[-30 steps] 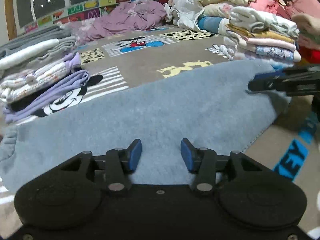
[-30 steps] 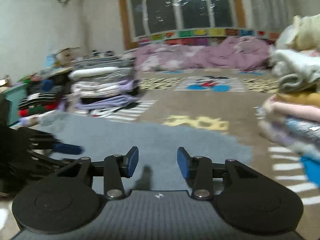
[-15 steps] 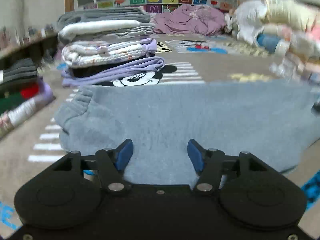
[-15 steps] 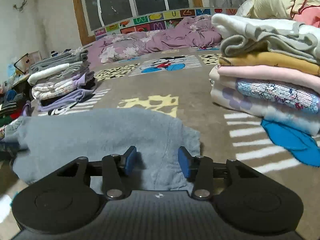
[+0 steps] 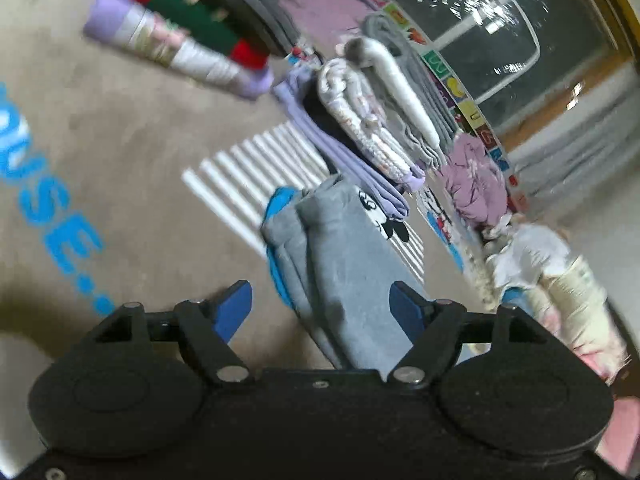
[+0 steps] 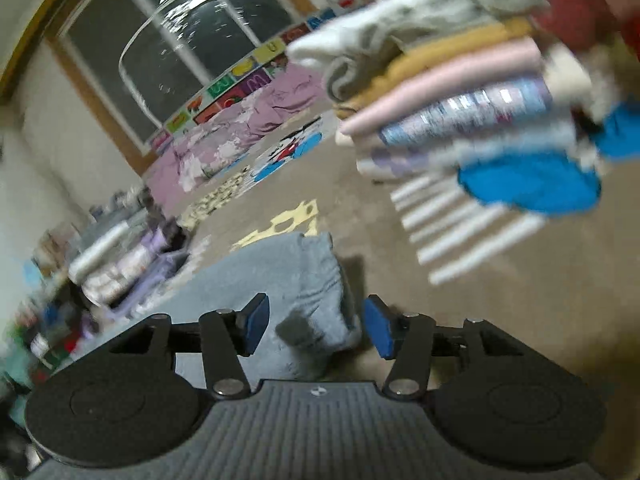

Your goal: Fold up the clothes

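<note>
A grey fleece garment [image 5: 344,264] lies flat on the patterned floor mat, its ribbed end [image 5: 288,236] showing in the left wrist view. My left gripper [image 5: 320,310] is open and tilted, its blue pads on either side of that end's edge. In the right wrist view the garment's other end [image 6: 308,280] runs between the blue pads of my right gripper [image 6: 314,326], which is open and rolled too. Neither gripper is closed on the cloth. Both views are blurred.
A stack of folded clothes [image 5: 372,120] stands past the garment's left end, another pile [image 5: 180,28] further left. A tall stack [image 6: 460,92] with a blue piece [image 6: 528,184] rises at the right. A pink heap [image 6: 224,148] lies under the window.
Both grippers have swung outward and rolled sideways to opposite ends of the grey garment, each now with an edge between its open pads. Both opened a little wider.
</note>
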A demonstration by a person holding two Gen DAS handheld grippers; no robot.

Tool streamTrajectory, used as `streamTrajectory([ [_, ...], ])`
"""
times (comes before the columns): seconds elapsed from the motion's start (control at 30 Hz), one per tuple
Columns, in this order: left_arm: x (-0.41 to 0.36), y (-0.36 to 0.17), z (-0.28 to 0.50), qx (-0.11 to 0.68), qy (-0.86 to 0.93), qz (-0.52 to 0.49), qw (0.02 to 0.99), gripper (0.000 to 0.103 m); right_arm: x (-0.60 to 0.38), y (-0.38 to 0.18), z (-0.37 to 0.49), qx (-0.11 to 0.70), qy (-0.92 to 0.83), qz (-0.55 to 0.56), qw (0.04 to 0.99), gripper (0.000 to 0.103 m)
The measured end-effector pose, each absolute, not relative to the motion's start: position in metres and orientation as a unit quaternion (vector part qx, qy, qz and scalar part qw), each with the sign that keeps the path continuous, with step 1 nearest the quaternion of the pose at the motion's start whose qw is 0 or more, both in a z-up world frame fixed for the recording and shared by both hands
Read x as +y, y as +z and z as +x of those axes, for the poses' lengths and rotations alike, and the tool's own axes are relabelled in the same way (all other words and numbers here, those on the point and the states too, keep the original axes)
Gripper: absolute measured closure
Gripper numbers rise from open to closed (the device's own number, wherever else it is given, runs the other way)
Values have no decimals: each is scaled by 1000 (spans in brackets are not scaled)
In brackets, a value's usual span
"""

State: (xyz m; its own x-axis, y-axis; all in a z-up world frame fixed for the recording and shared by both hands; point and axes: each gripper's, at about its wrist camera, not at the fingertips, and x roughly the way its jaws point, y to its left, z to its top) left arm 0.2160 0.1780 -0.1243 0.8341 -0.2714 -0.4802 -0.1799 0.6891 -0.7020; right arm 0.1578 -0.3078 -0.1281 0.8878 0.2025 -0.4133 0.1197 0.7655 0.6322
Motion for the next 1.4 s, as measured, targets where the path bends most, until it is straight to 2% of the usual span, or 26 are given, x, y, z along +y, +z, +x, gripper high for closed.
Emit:
streamTrajectory([
  [0.07, 187, -132, 216, 290, -27, -436, 852, 27, -310, -133, 158, 238, 42, 375, 895, 33],
  [0.1, 187, -136, 218, 288, -28, -445, 847, 27, -309, -134, 159, 242, 49, 378, 892, 32],
  [0.57, 181, -144, 274, 272, -30, -456, 847, 30, -289, -144, 202, 274, 68, 309, 908, 32],
  [0.63, 179, -144, 278, 272, -27, -449, 851, 41, -287, -144, 207, 275, 71, 301, 911, 33],
  [0.7, 180, -146, 276, 271, -18, -454, 849, 68, -290, -144, 207, 274, 78, 306, 908, 41],
  [0.73, 180, -147, 274, 270, -13, -458, 847, 71, -292, -146, 209, 274, 87, 315, 904, 52],
  [0.8, 182, -142, 266, 262, -11, -463, 847, 79, -294, -146, 210, 273, 97, 327, 899, 58],
  [0.87, 181, -132, 255, 251, -16, -460, 852, 81, -297, -144, 207, 267, 104, 341, 895, 65],
  [1.03, 186, -101, 216, 230, -25, -456, 859, 82, -309, -134, 187, 227, 128, 422, 868, 78],
  [1.23, 202, -99, 168, 252, -4, -450, 857, 82, -306, -126, 147, 225, 167, 483, 830, 80],
  [1.27, 206, -110, 164, 267, -1, -451, 852, 78, -305, -126, 138, 228, 169, 493, 822, 80],
  [1.3, 209, -121, 159, 282, 1, -452, 846, 65, -303, -126, 130, 236, 166, 496, 819, 80],
  [1.33, 214, -137, 156, 302, 7, -466, 832, 57, -299, -128, 123, 250, 153, 480, 827, 78],
  [1.37, 220, -150, 151, 303, 7, -490, 817, 58, -294, -132, 119, 275, 127, 442, 844, 65],
  [1.4, 224, -154, 148, 297, -1, -500, 813, 58, -289, -135, 115, 297, 103, 408, 857, 57],
])
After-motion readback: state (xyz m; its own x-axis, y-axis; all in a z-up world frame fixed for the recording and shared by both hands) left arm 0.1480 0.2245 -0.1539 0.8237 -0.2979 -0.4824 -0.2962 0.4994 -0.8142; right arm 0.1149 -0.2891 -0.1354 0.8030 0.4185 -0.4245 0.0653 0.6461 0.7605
